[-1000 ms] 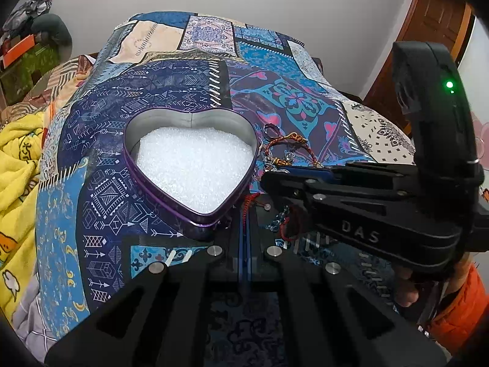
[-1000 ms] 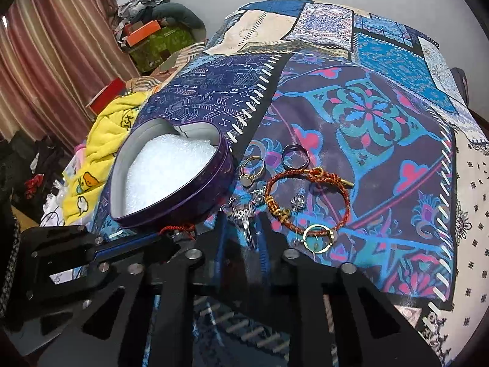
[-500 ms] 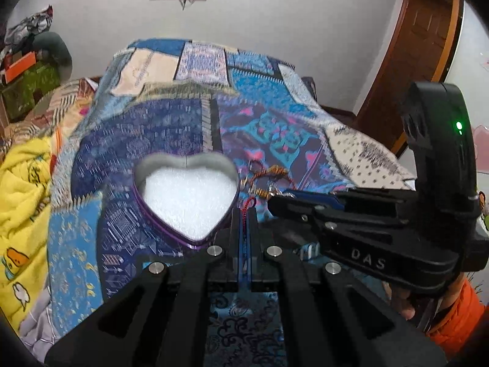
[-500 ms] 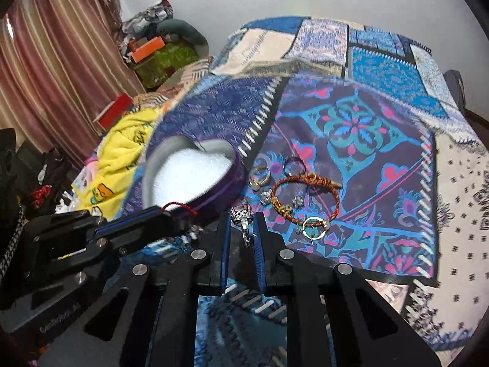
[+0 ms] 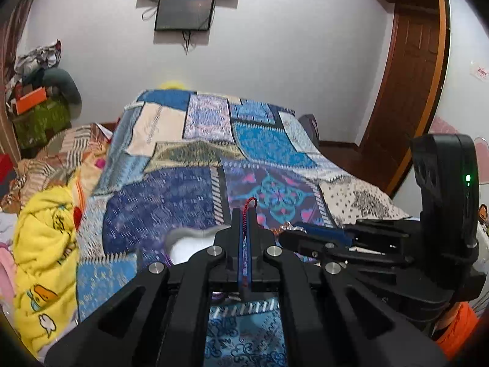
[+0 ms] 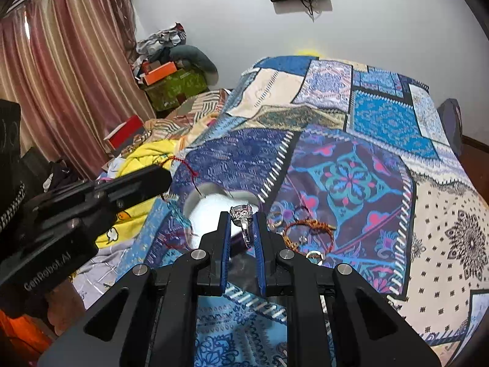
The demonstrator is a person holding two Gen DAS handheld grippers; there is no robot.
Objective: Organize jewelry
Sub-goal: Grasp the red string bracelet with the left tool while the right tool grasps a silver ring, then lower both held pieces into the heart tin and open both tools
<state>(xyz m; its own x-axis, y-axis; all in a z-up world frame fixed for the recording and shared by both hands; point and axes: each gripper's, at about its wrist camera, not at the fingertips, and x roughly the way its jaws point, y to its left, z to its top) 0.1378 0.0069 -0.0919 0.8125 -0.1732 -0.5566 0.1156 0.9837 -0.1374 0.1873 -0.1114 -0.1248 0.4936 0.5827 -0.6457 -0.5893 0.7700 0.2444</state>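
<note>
**Both grippers loaded above the heart tin**

While your left gripper (image 5: 244,214) is pinched together on a red braided cord (image 5: 245,214), its loop poking out at 12 o'clock, the heart-shaped tin (image 6: 200,203) sits on the patchwork bedspread (image 6: 382,122) just beyond. Your right gripper (image 6: 241,224) is clamped on a silver stone ring (image 6: 243,214). At its 2 o'clock, a red-and-gold bracelet (image 6: 308,224) and loose rings (image 6: 275,218) lie beside the tin.

A patchwork bedspread (image 6: 366,159), yellow blanket (image 5: 45,238), curtain (image 6: 61,76) and wall screen (image 5: 183,12).
</note>
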